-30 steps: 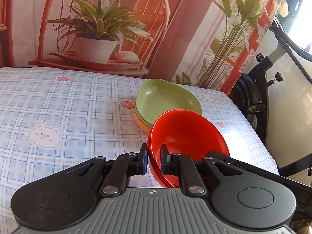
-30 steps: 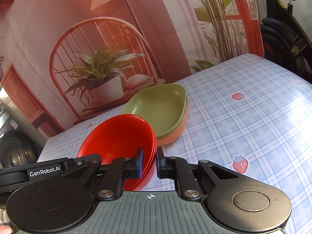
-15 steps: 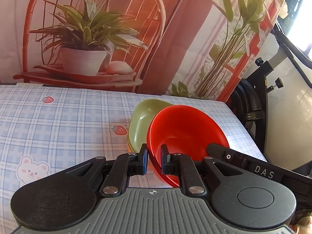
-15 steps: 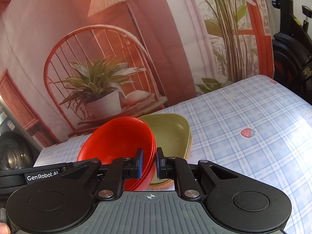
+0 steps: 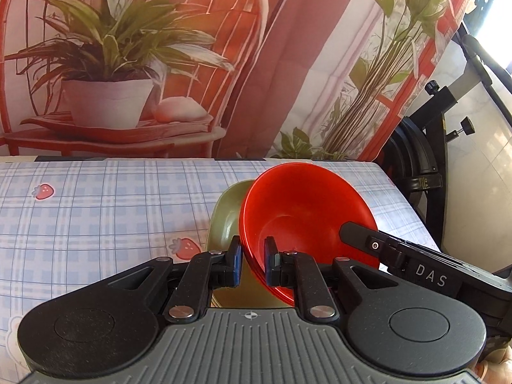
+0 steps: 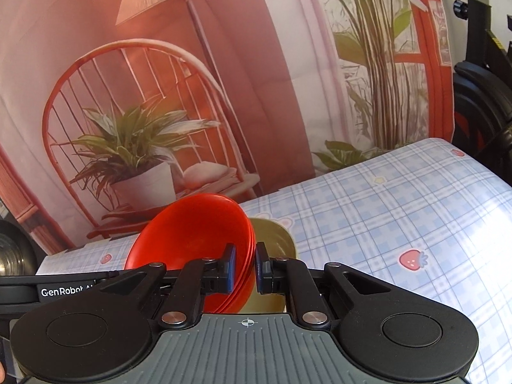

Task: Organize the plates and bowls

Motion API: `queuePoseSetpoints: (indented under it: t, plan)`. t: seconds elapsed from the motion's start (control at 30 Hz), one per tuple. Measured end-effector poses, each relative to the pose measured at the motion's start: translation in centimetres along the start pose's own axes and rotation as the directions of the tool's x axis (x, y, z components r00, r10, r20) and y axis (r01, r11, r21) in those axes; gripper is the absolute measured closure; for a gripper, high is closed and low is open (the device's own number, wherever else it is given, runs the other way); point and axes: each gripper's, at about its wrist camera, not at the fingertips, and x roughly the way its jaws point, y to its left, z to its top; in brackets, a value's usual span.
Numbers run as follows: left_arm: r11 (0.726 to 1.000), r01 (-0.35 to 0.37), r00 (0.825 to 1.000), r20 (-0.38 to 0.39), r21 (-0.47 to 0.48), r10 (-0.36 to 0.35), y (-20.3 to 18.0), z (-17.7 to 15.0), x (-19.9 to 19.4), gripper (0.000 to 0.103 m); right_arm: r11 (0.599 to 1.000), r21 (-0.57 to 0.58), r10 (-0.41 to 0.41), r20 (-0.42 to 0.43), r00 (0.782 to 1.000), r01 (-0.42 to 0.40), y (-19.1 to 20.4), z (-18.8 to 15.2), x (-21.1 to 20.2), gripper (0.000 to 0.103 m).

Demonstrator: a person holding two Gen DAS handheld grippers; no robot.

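A stack of red bowls [image 5: 304, 211] is held in the air between both grippers. My left gripper [image 5: 252, 264] is shut on its near left rim. My right gripper [image 6: 245, 267] is shut on the opposite rim of the red bowls [image 6: 195, 227]. Directly below sits a green dish [image 5: 224, 220] on the checked tablecloth; the red bowls hide most of it. In the right wrist view the green dish [image 6: 278, 240] shows just right of the bowls. The right gripper's body [image 5: 416, 265] shows in the left wrist view beyond the bowls.
The table [image 5: 96, 211] has a light blue checked cloth with strawberry prints. A printed backdrop of a chair and plants [image 5: 128, 64] hangs behind it. Black exercise equipment [image 5: 425, 160] stands past the table's right edge.
Both grippers have carried the red bowls forward and over the green dish, which now lies mostly hidden beneath them. Both grips stay shut.
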Motion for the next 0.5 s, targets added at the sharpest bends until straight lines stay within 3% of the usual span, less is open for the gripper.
queuePoseSetpoints:
  t: [0.5]
  plan:
    - [1.0, -0.008, 1.0, -0.022, 0.02, 0.008, 0.4, -0.2, 1.3, 0.087, 1.0, 0.028, -0.008, -0.046, 0.999, 0.01, -1.0, -1.0, 1.6, 0.093]
